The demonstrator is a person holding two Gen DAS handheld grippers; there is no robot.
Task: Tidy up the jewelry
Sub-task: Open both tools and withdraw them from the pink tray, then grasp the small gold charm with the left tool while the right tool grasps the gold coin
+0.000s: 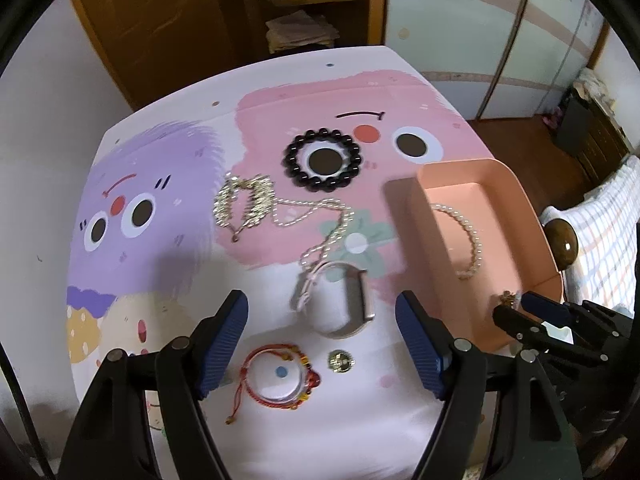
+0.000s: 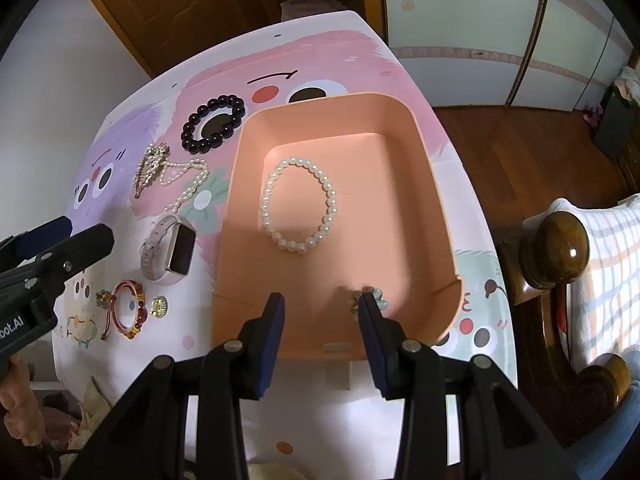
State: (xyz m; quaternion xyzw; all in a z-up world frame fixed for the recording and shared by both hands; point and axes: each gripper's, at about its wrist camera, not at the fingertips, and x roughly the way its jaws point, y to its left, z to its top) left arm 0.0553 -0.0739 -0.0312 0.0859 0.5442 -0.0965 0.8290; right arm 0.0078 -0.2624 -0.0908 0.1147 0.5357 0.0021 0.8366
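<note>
Above a bench (image 1: 280, 80) covered in a cartoon-monster cloth, the right claw (image 2: 322, 312) hangs with its fingers apart over the near end of a peach tray (image 2: 236, 200), a small flower-shaped trinket (image 2: 370, 296) lying just beside its right fingertip. Farther in, a white pearl bracelet (image 2: 298, 204) lies on the tray floor. The left claw (image 1: 322, 312), fingers spread wide and holding nothing, hovers over the loose pieces left of the tray: a pale-strapped smartwatch (image 1: 344, 300), a red cord bracelet (image 1: 280, 376) and a small gold brooch (image 1: 341, 361) nearest the camera. Beyond them lie a long pearl necklace (image 1: 320, 216), a tangled silver chain (image 1: 244, 200) and a black bead bracelet (image 1: 323, 160) ringing a printed eye.
</note>
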